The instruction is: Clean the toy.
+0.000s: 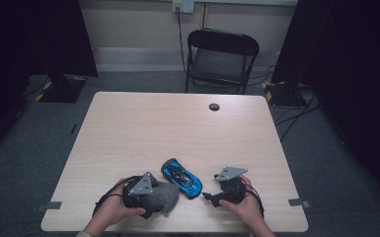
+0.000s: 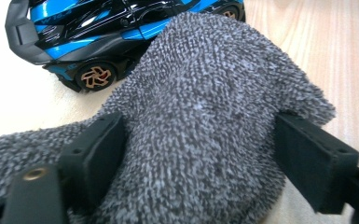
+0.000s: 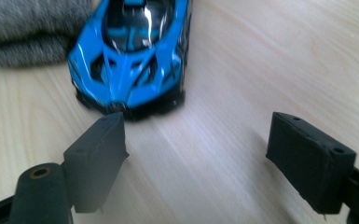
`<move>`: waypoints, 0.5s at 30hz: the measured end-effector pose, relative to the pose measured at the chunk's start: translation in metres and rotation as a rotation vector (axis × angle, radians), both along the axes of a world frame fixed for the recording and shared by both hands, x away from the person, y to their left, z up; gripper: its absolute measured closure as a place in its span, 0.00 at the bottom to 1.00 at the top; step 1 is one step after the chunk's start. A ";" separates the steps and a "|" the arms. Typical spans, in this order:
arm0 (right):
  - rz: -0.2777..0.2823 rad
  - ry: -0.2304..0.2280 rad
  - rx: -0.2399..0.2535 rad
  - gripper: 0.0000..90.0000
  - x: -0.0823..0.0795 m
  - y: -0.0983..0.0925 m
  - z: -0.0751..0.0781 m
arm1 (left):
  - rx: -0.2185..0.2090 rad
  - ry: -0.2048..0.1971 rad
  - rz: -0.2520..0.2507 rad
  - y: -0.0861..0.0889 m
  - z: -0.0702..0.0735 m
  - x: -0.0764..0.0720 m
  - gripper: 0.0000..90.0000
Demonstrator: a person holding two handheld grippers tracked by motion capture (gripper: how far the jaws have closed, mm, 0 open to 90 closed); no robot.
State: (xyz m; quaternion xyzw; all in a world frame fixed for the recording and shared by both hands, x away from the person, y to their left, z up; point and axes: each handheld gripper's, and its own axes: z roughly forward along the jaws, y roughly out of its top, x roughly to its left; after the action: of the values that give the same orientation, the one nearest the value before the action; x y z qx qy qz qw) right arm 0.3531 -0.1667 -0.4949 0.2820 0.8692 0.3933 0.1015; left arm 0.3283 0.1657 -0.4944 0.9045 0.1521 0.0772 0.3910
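Near the front edge of the table (image 1: 128, 123), three items. Item one: grey knitted cloth (image 2: 205, 130), bunched between the jaws of the left gripper (image 1: 164, 196); both pads (image 2: 98, 149) lie against the wool and appear to press on it at a wide setting, so the hold reads as a loose pinch on a soft bulk. Item two: blue and black toy car (image 1: 181, 178), standing on its wheels just beside the cloth, its tail toward the left gripper and its nose toward the right. Item three: right gripper (image 1: 208, 196), jaws spread wide with nothing between them, resting low on the table just short of the car's nose (image 3: 128, 88).

Handling note, as a judgement: the step in hand looks like wiping or covering the car with the cloth. Best done by firming the pinch so the knit does not slip. The empty right gripper could close on the car's nose to steady it, since a wheeled toy will roll away under a sideways push.
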 end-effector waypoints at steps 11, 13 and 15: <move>-0.011 0.023 0.039 0.36 0.017 0.028 0.019 | 0.003 0.000 0.008 -0.006 0.009 0.001 0.73; -0.021 0.039 0.039 0.39 0.019 0.034 0.018 | -0.017 -0.002 0.013 -0.008 0.013 0.000 0.75; -0.015 0.057 0.046 0.41 0.022 0.037 0.017 | -0.053 0.003 0.007 -0.011 0.018 -0.002 0.75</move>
State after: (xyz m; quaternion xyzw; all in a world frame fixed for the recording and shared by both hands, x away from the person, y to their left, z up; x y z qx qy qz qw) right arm 0.3750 -0.1293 -0.4784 0.3018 0.8604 0.4041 0.0730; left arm 0.3264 0.1546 -0.4762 0.8933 0.1578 0.0733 0.4144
